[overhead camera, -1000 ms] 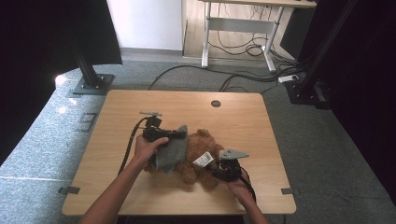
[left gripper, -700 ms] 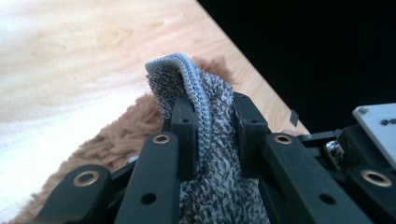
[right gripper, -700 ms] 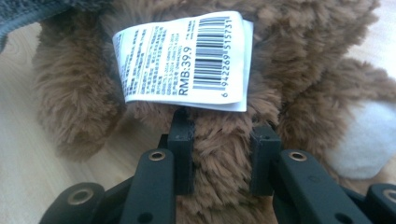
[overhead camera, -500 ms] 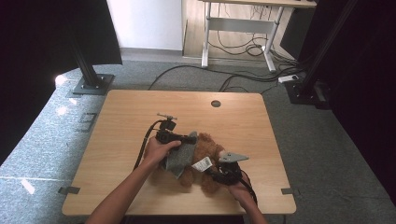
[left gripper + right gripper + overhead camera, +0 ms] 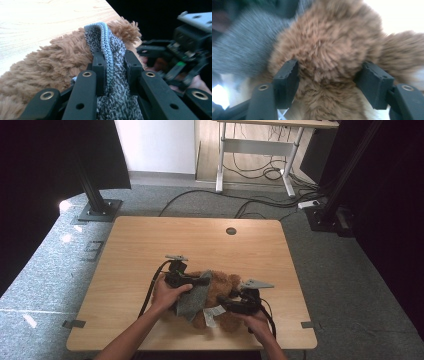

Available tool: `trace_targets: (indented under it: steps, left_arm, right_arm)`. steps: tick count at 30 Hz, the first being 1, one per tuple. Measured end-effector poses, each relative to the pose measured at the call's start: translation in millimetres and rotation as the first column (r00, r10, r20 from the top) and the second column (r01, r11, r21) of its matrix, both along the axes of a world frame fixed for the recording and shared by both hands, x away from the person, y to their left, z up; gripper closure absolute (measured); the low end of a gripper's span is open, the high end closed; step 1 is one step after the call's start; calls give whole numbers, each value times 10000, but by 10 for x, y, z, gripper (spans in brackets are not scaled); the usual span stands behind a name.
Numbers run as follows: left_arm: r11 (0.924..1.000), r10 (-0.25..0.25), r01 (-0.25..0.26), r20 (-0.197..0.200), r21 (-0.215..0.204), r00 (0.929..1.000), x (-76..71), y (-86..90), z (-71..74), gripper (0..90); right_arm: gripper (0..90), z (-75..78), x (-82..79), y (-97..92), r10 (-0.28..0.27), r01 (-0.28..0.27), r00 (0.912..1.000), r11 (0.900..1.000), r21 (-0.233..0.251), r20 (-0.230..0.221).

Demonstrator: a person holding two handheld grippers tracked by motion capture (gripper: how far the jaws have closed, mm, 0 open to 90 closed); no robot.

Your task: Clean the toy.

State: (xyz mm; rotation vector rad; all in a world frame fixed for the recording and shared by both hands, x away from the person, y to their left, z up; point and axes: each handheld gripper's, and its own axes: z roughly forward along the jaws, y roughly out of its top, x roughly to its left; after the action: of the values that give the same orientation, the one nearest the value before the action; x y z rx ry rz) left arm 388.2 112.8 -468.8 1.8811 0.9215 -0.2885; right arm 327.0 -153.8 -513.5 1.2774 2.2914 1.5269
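L gripper (image 5: 204, 281) pinches grey cloth (image 5: 194, 300); R gripper (image 5: 223, 303) jaws just opening round plush (image 5: 225, 287).

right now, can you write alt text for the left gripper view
The left gripper pinches a fold of grey knitted cloth between its two black jaws, over a brown plush toy lying on a light wooden table. The right gripper shows blurred behind.

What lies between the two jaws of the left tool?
A fold of the grey knitted cloth, pinched there over the brown plush toy, in the left gripper view.
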Motion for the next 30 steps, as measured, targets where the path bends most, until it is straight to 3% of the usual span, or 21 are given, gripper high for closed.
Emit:
trace_targets:
  steps: [4,9,14,21,30]
  left_arm:
    - [9998,192,-192,155,-32,9997,-59,53,-12,746]
    - [9996,282,-282,198,37,9994,-81,107,3,746]
    - [9985,532,-536,399,96,9978,-62,157,26,746]
    - [9902,1112,-1188,1006,737,9887,-28,278,107,747]
    - [9777,1828,-1937,1248,816,9752,27,604,166,751]
  right_arm:
    - [361,-67,38,83,302,-304,9995,9994,-186,-118]
    - [592,-139,0,182,832,-812,9964,9902,-1140,129]
    - [700,-145,-16,190,813,-755,9960,9871,-1412,363]
    - [752,-156,-32,168,768,-670,9954,9854,-1564,575]
    - [766,-161,-35,151,728,-639,9959,9862,-1526,534]
